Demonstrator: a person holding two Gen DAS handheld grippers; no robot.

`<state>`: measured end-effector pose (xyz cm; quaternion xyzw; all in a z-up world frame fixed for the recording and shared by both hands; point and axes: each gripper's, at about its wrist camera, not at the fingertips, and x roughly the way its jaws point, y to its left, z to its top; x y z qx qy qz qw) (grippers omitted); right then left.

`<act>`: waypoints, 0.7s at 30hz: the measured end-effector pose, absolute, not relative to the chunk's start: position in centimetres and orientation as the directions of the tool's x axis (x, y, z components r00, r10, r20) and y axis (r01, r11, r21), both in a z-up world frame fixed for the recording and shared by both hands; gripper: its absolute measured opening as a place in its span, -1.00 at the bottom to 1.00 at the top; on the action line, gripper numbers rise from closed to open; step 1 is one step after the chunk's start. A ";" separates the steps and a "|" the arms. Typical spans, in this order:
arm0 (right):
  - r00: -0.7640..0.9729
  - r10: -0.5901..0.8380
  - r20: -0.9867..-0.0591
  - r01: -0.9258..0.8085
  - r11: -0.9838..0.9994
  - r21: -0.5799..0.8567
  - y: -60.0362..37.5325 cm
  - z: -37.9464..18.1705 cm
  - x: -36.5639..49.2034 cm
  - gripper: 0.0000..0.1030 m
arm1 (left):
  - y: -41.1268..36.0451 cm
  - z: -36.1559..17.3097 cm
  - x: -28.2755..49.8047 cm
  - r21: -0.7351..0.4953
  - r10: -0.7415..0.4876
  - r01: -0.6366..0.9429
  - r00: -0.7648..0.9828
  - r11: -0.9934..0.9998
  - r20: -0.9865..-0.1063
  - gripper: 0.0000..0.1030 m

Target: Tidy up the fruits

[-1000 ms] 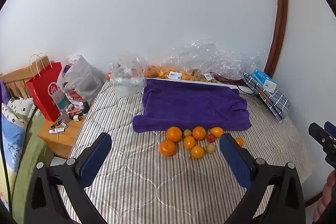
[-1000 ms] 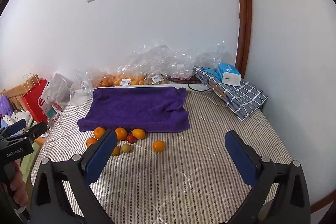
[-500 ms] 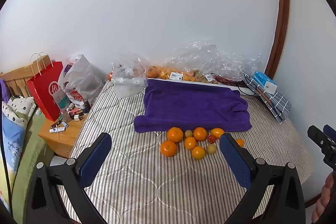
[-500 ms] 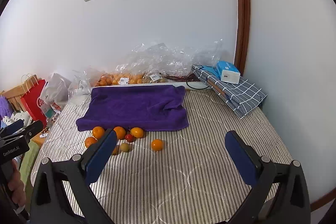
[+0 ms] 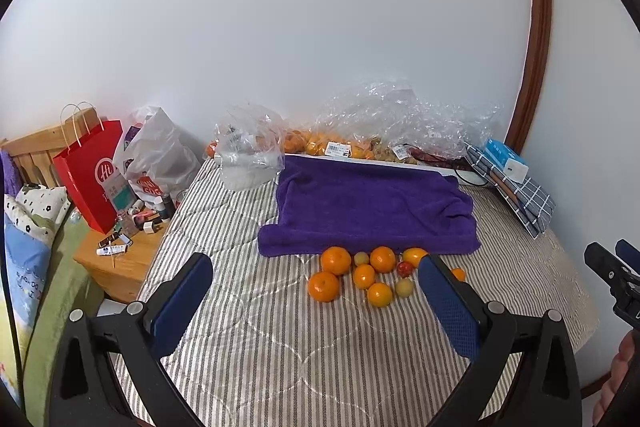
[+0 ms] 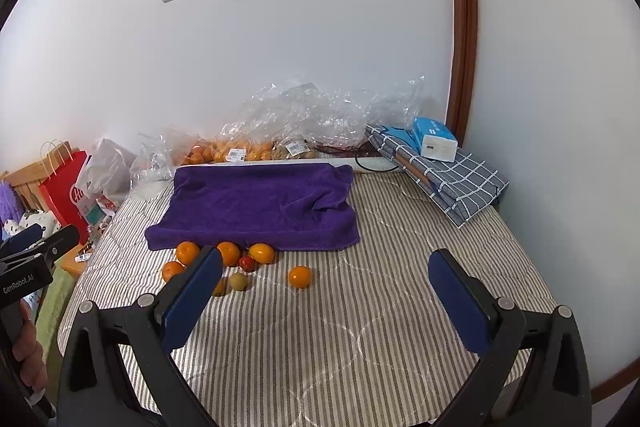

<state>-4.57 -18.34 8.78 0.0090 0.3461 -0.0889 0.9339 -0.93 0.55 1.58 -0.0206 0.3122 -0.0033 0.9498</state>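
Several oranges (image 5: 336, 260) and small green and red fruits (image 5: 405, 268) lie in a cluster on the striped bed cover just in front of a purple towel (image 5: 368, 205). The towel also shows in the right wrist view (image 6: 260, 205), with one orange (image 6: 300, 276) lying apart to the right of the cluster. My left gripper (image 5: 316, 307) is open and empty, held above the bed short of the fruit. My right gripper (image 6: 324, 303) is open and empty, to the right of the left one.
Clear plastic bags of oranges (image 5: 332, 147) line the wall behind the towel. A folded checked cloth with a blue box (image 6: 434, 145) lies at the right. A red paper bag (image 5: 94, 173) and a bedside table (image 5: 116, 259) with small items stand left of the bed.
Both grippers have drifted slightly; the fruit and towel sit a little lower in each view. Nothing on the bed has moved.
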 end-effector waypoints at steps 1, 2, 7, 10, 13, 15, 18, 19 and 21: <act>0.745 -0.162 -0.647 0.173 0.984 -0.047 -18.3 8.8 -4.6 0.97 | 0.6 1.6 -1.0 -0.042 -0.019 -0.007 0.804 0.999 -0.594 1.00; 0.745 -0.165 -0.646 0.175 0.983 -0.050 -18.3 8.8 -4.6 0.97 | 0.6 1.6 -1.0 -0.042 -0.020 -0.007 0.804 0.999 -0.595 1.00; 0.747 -0.166 -0.643 0.172 0.984 -0.053 -18.1 8.6 -4.6 0.97 | 0.7 1.6 -1.0 -0.036 -0.016 -0.006 0.805 0.999 -0.593 1.00; 0.746 -0.165 -0.645 0.171 0.984 -0.054 -18.0 8.5 -4.5 0.97 | 0.8 1.4 -1.1 -0.033 -0.014 -0.006 0.807 0.999 -0.591 1.00; 0.742 -0.165 -0.649 0.174 0.983 -0.052 -18.0 8.3 -4.3 0.97 | 0.9 1.1 -1.0 -0.036 -0.016 -0.006 0.805 0.999 -0.594 1.00; 0.741 -0.166 -0.650 0.177 0.983 -0.049 -18.0 8.2 -4.2 0.97 | 1.0 1.0 -0.9 -0.039 -0.018 -0.007 0.805 0.999 -0.593 1.00; 0.743 -0.164 -0.649 0.180 0.983 -0.043 -18.0 8.0 -4.0 0.97 | 1.0 1.0 -1.0 -0.038 -0.018 -0.005 0.805 0.999 -0.593 1.00; 0.743 -0.165 -0.649 0.182 0.982 -0.042 -18.0 8.0 -3.8 0.97 | 1.1 0.9 -0.8 -0.038 -0.021 -0.003 0.805 0.999 -0.593 1.00; 0.741 -0.156 -0.653 0.176 0.984 -0.036 -18.1 8.0 -3.5 0.97 | 1.2 0.7 -0.5 -0.039 -0.023 0.000 0.804 0.999 -0.594 1.00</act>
